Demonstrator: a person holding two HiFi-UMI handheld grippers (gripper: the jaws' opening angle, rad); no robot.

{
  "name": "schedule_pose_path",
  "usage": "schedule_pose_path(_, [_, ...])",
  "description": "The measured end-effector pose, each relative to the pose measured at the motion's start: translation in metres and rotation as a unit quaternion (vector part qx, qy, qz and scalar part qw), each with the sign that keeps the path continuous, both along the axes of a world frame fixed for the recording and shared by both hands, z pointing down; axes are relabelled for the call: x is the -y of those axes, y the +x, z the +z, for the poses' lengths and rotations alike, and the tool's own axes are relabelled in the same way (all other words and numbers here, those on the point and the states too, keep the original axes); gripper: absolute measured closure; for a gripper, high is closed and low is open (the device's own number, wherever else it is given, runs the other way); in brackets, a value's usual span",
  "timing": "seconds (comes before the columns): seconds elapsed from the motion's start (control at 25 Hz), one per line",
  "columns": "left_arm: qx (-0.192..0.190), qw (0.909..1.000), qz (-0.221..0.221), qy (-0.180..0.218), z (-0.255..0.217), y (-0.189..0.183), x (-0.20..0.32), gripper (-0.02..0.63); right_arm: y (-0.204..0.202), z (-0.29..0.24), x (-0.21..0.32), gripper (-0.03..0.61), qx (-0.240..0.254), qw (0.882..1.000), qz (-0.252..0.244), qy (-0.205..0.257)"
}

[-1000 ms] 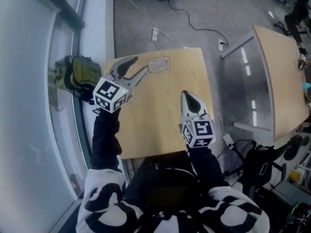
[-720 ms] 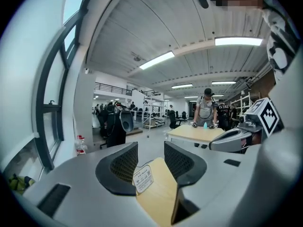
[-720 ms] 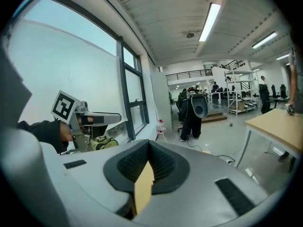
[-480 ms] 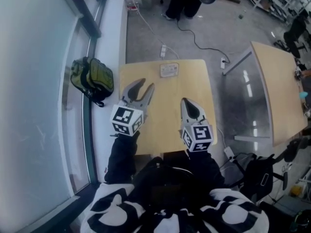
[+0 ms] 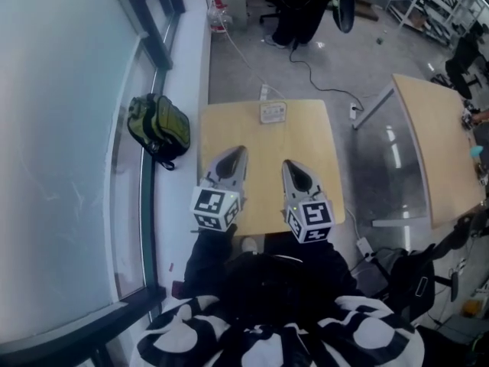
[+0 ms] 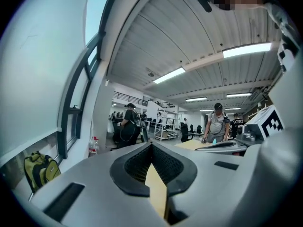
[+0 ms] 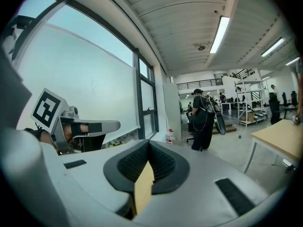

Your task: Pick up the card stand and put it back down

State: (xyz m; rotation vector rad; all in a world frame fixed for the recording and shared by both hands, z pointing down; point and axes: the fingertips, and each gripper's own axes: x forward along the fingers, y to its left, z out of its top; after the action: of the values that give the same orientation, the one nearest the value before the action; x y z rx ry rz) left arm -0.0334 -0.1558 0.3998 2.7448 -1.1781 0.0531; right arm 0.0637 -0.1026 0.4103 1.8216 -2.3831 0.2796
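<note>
A small white flat object, apparently the card stand [image 5: 273, 112], lies at the far edge of the small wooden table [image 5: 263, 197]. Both grippers hover side by side over the table's near half, well short of the stand. My left gripper [image 5: 238, 153] has just been closing and is shut with nothing between its fingers; in the left gripper view its tips [image 6: 151, 144] meet over bare tabletop. My right gripper [image 5: 291, 164] is also shut and empty, and its tips [image 7: 149, 142] touch in the right gripper view.
A green backpack [image 5: 160, 128] lies on the floor by the window wall at left. A second wooden table [image 5: 435, 144] stands to the right, with cables and a power strip on the floor between. A black bag [image 5: 405, 277] sits near right. People stand far off.
Both grippers have drawn back toward the table's near edge and closer together. The left jaws, open a second ago, have come shut on nothing. The right jaws stayed shut.
</note>
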Motion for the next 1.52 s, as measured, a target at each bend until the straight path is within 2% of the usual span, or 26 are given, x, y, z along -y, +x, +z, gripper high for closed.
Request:
schedule_pose_path(0.16, [0.001,0.9994,-0.032,0.009,-0.001,-0.007,-0.015,0.609,-0.009,-0.010,-0.008,0.561,-0.005,1.000,-0.008,0.013])
schedule_pose_path(0.32, [0.012,0.9986,-0.043,0.029,-0.005,-0.005,-0.027,0.609,-0.012,-0.015,-0.014,0.563,-0.013,1.000,-0.011,0.020])
schedule_pose_path(0.64, [0.021,0.9975,-0.045,0.050,-0.015,0.000,-0.035,0.609,-0.013,-0.025,-0.015,0.563,-0.018,0.999,-0.016,0.033])
schedule_pose_path(1.52, [0.022,0.9978,-0.037,0.050,-0.003,-0.009,-0.031,0.609,-0.030,-0.023,-0.008,0.561,-0.038,0.998,-0.020,0.035])
